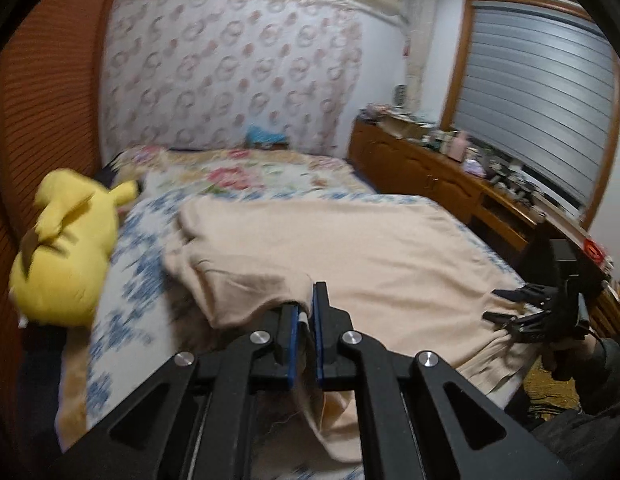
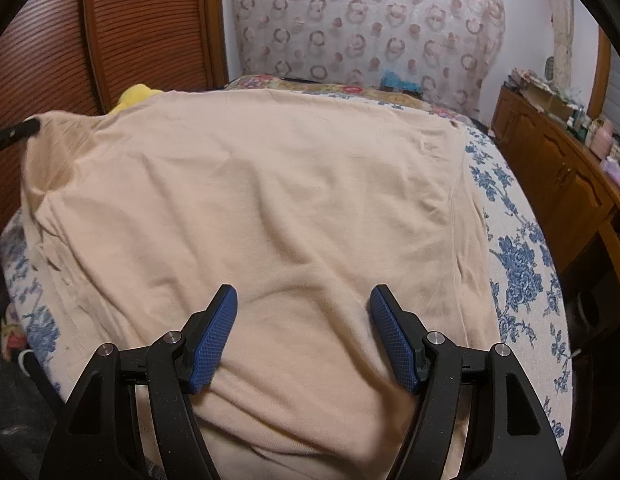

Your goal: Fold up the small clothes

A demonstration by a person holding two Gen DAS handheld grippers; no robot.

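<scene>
1. My left hand-held gripper (image 1: 307, 312) is clamped on an edge of the beige shirt (image 2: 249, 200), spread across the bed (image 2: 522, 264).
2. My right hand-held gripper (image 2: 303, 336) hovers wide open, holding nothing.
3. Risk: the thin pinched hem may slip, spoiling the fold.

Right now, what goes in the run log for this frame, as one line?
stage: first fold | left gripper: shut on shirt edge, lifted | right gripper: open over shirt | bed: shirt spread
</scene>
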